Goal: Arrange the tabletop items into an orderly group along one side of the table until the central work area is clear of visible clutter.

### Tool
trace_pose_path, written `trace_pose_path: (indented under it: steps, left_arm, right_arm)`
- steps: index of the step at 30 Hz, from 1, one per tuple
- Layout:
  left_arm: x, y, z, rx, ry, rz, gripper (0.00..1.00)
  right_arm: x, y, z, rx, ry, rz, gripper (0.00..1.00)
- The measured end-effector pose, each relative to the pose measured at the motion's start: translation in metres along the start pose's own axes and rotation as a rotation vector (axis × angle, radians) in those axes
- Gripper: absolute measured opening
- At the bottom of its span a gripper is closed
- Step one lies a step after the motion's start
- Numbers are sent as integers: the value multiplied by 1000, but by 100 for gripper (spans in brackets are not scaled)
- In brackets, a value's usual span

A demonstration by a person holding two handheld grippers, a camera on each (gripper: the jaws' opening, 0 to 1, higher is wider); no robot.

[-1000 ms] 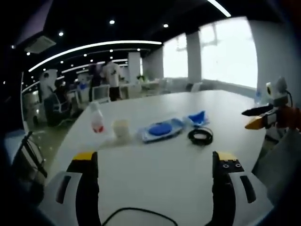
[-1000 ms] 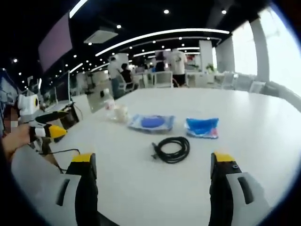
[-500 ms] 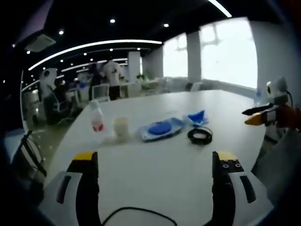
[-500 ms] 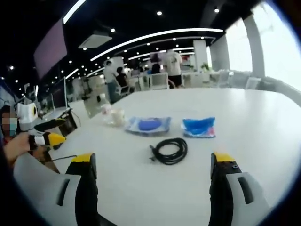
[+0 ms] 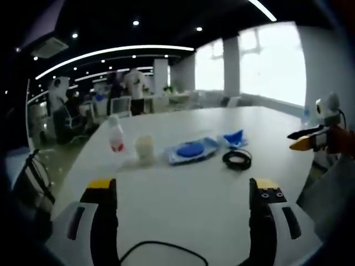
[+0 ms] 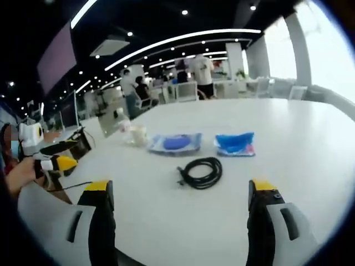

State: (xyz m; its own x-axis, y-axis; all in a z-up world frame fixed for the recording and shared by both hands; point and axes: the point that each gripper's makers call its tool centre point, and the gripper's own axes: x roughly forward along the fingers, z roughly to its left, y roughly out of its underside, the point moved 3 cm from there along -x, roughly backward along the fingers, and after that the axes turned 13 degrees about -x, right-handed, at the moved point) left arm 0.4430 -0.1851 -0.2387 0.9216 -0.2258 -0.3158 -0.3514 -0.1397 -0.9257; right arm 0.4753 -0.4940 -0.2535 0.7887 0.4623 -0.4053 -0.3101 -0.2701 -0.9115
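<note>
On the white table (image 5: 188,205) a row of items lies ahead of my open left gripper (image 5: 182,185): a clear bottle with a red label (image 5: 115,141), a pale cup (image 5: 145,148), a wide blue packet (image 5: 191,151), a smaller blue packet (image 5: 234,138) and a coiled black cable (image 5: 237,159). My right gripper (image 5: 309,138) hangs off the table's right edge in the left gripper view. In the right gripper view my right gripper (image 6: 180,187) is open, with the cable coil (image 6: 201,172) closest, then the wide packet (image 6: 175,142), small packet (image 6: 234,143) and cup (image 6: 137,134). The left gripper (image 6: 55,155) shows at the left there.
A thin black wire (image 5: 161,246) curls on the table near its front edge. Beyond the table is an office with chairs (image 5: 119,108), desks and several people (image 6: 197,75). Bright windows (image 5: 272,61) line the far side.
Both views have shifted slightly with the hands. The items on the table have not moved and both grippers stay open.
</note>
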Motion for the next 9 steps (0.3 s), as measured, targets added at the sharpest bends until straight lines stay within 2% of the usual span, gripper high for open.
trace_pose_path:
  steps: [9]
  left_arm:
    - [0, 1, -1, -12, 0, 4, 96]
  right_arm:
    - [0, -1, 1, -23, 1, -2, 99]
